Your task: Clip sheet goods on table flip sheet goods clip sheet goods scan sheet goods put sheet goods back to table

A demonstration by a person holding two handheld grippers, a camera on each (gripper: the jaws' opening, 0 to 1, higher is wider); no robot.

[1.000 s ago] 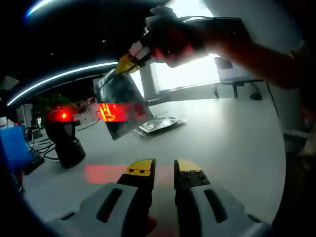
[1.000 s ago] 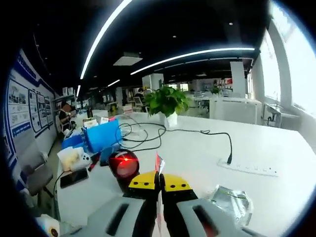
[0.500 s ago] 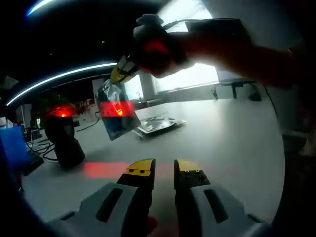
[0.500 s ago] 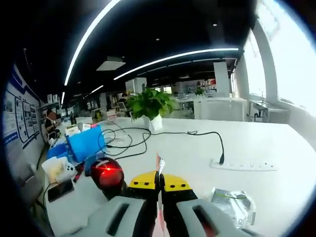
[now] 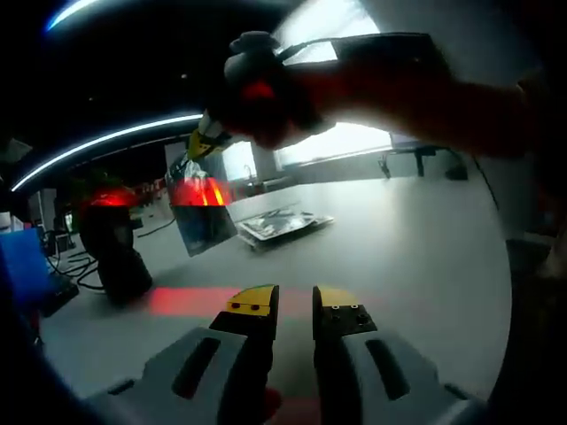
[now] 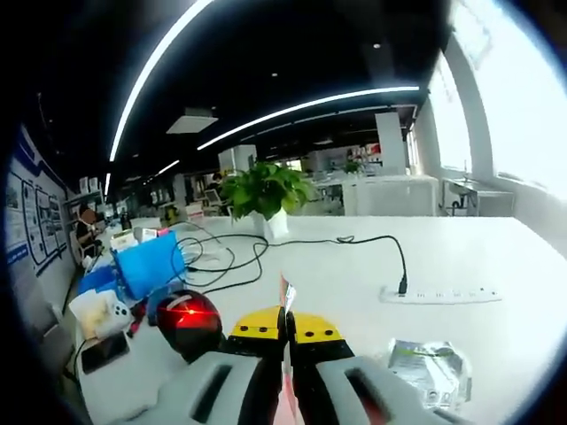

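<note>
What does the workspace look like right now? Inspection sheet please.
Surface: white table, a red light band across it in front of the left gripper.
Job's things: flat packet held in the air in front of the scanner, red light on it; more packets lying on the table.
Clutter: blue box, potted plant.
Grippers: right gripper shut on the packet's edge; left gripper open, holding nothing, low over the table.
Cables: black cable to a power strip.
Surroundings: open office, ceiling light strips, bright windows.
</note>
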